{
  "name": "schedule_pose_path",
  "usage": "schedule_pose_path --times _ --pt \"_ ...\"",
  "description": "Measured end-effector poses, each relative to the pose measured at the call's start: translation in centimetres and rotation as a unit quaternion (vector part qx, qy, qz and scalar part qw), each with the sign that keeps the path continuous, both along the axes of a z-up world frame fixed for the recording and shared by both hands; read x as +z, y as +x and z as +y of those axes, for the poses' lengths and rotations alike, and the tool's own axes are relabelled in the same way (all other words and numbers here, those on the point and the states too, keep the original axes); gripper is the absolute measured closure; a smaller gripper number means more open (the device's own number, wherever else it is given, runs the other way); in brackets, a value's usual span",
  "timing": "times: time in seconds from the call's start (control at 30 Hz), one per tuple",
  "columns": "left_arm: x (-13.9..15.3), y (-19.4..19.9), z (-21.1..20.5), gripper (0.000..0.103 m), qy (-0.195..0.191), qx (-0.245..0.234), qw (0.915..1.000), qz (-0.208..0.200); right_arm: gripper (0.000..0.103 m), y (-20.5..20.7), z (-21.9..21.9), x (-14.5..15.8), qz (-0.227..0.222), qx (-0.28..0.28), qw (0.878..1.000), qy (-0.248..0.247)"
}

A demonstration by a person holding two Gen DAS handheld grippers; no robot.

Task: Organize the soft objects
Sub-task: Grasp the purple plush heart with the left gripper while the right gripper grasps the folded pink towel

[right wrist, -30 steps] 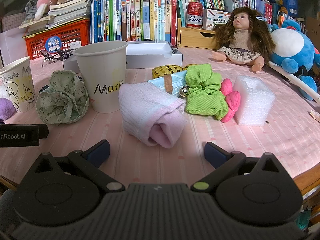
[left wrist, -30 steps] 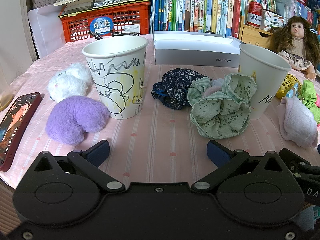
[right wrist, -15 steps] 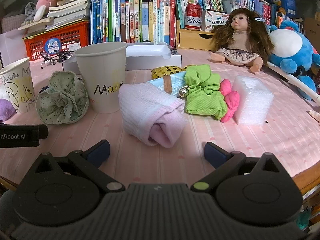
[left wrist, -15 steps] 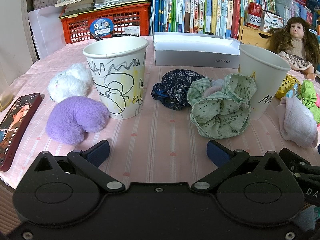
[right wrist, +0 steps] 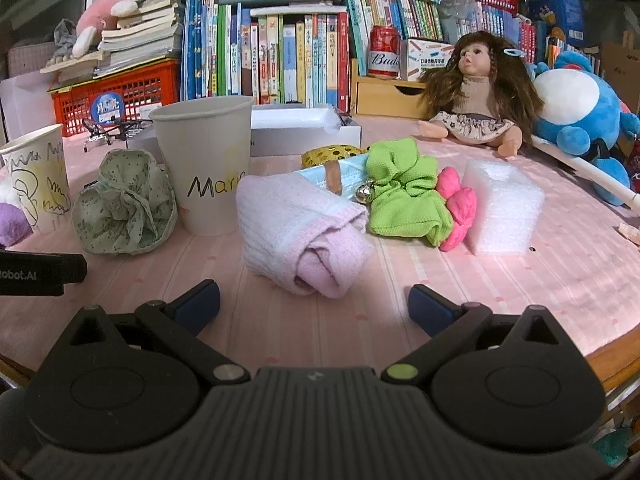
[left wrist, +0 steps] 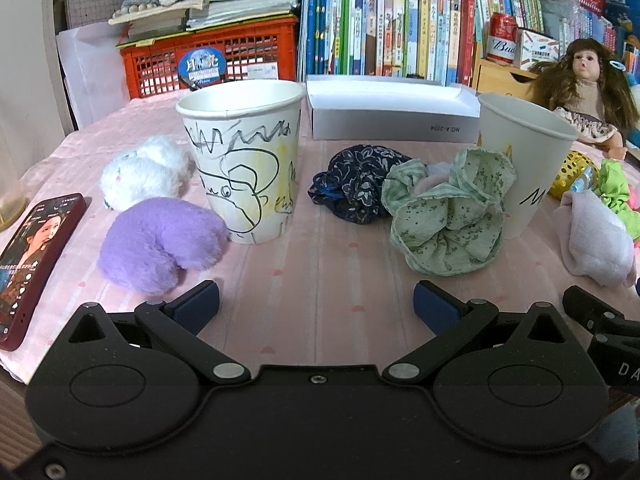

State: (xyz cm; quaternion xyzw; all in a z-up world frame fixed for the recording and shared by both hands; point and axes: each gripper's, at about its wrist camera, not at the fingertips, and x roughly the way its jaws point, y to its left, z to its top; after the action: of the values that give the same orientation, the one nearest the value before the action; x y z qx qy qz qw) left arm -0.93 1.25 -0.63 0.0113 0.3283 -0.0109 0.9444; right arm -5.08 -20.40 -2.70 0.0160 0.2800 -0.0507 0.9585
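Your left gripper (left wrist: 316, 306) sits low in the frame with its blue-padded fingers spread wide, nothing between them; your right gripper (right wrist: 314, 304) is just as wide and empty. Beyond the left fingers lie the soft things: a purple plush (left wrist: 160, 242) at lower left touching the scribbled paper cup (left wrist: 244, 160), a white plush (left wrist: 144, 172) behind it, a navy floral scrunchie (left wrist: 356, 186) at centre and a green floral scrunchie (left wrist: 448, 220) against the second cup (right wrist: 204, 168) — that one reads "Marie". Ahead of the right fingers a rolled pink towel (right wrist: 300, 236) lies at centre, a lime scrunchie (right wrist: 404, 196) beside it. The white box (left wrist: 392, 114) reads "NO.A-2224"; the red can (right wrist: 384, 52) at upper centre says "Bud". All rests on a pink striped tablecloth (left wrist: 320, 264) — bookshelves behind.
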Motion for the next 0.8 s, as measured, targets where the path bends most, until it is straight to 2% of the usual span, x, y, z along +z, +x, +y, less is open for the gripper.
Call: schedule_pose_path --times 0.27,0.4,0.57,0.63,0.8 --pt "0.7 -1.2 1.0 0.0 -0.006 0.003 0.9999 -0.008 0.0 -0.5 -0.3 0.3 -0.021 0.006 1.0 0.01" --pt "2.0 -2.8 1.8 0.0 0.006 0.015 0.9985 -0.052 0.0 -0.6 -0.3 0.5 -0.037 0.012 0.999 0.01" --pt "3.3 -3.6 3.2 0.0 0.03 0.045 0.992 -0.114 0.0 -0.1 -0.2 0.9 -0.052 0.016 0.998 -0.006" --pt "3.3 -2.8 4.0 0.0 0.036 0.061 0.9916 -0.108 0.0 0.1 -0.2 1.0 -0.055 0.016 0.998 -0.011" --pt "1.9 -0.8 5.9 0.0 0.026 0.08 0.9933 -0.08 0.0 0.4 -0.2 1.3 -0.066 0.015 0.997 -0.023"
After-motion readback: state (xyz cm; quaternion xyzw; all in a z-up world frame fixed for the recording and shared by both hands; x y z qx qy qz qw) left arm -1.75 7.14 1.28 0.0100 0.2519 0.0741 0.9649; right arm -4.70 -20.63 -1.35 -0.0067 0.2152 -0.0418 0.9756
